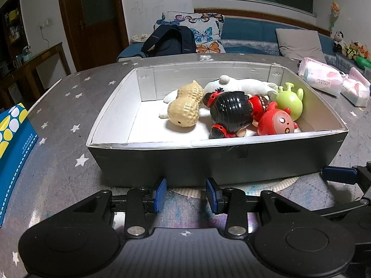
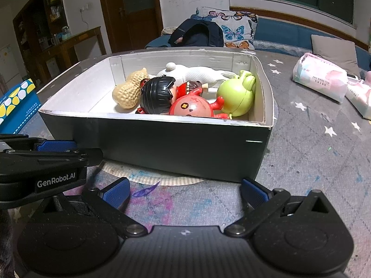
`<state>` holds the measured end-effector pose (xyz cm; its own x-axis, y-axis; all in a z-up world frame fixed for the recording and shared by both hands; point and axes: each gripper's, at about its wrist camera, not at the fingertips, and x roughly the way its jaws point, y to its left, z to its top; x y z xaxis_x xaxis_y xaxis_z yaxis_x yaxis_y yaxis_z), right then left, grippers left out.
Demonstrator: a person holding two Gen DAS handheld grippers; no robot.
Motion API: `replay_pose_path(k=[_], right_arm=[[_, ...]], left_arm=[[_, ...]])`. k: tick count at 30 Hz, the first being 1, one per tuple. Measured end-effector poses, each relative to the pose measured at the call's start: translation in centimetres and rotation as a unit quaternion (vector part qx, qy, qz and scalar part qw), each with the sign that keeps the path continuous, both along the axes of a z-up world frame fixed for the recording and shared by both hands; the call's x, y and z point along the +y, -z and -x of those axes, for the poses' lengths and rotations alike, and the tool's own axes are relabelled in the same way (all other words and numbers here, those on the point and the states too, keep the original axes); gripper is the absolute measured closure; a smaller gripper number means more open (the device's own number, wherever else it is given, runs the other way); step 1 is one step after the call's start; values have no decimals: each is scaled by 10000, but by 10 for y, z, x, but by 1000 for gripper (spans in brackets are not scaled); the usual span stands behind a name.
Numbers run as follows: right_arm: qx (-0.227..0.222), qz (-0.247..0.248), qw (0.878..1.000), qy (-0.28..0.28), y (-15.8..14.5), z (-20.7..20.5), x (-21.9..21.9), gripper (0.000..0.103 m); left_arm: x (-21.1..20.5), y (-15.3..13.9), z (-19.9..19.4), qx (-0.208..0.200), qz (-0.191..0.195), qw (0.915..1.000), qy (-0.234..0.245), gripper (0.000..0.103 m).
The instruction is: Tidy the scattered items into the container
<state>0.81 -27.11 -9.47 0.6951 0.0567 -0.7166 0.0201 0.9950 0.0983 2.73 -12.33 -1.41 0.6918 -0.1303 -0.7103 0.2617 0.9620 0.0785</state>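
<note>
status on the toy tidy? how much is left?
Looks essentially done. Five toys lie inside the box: peanut, white plush, black-haired doll, red figure and green figure. In hand: nothing; left gripper and right gripper are both open and empty in front of the box. No loose toys visible on the table; only tissue packs remain there.

Boxes on the table: one, the dark cardboard box [image 1: 215,162] with white lining.
Toys inside it: five, all in a heap.
Peanut toys: one, the tan peanut [image 1: 185,107].
Dolls: one, the black-haired doll [image 1: 230,113] in red.
Red round figures: one, the red toy [image 1: 277,122].
Green figures: one, the green toy [image 1: 289,100].
White plush toys: one, the white plush [image 1: 234,84] at the back.
Pink tissue packs: two [image 1: 321,76], off to the right.
Blue spotted boxes: one [image 1: 14,136], left side.
Paper plates: one [image 2: 150,176], peeking out under the box.
</note>
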Motion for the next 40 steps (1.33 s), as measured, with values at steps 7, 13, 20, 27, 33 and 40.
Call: replay_pose_path(k=[7, 13, 20, 27, 33, 40], right_arm=[[-6, -16, 10000, 17, 0, 2, 1, 0], [-30, -20, 10000, 30, -1, 5, 1, 0], [-56, -21, 10000, 39, -2, 9, 3, 0], [-114, -18, 9999, 50, -6, 16, 5, 0], [-163, -15, 9999, 51, -8, 20, 6, 0], [-242, -12, 9997, 52, -11, 23, 6, 0]], left_arm=[[0, -1, 3, -41, -4, 10000, 26, 64], [0, -4, 7, -77, -3, 10000, 27, 64], [1, -7, 13, -133, 11, 9999, 26, 64], [2, -9, 19, -185, 33, 9998, 27, 64], [3, -12, 25, -281, 58, 9996, 41, 66], [3, -16, 31, -343, 126, 9993, 122, 68]])
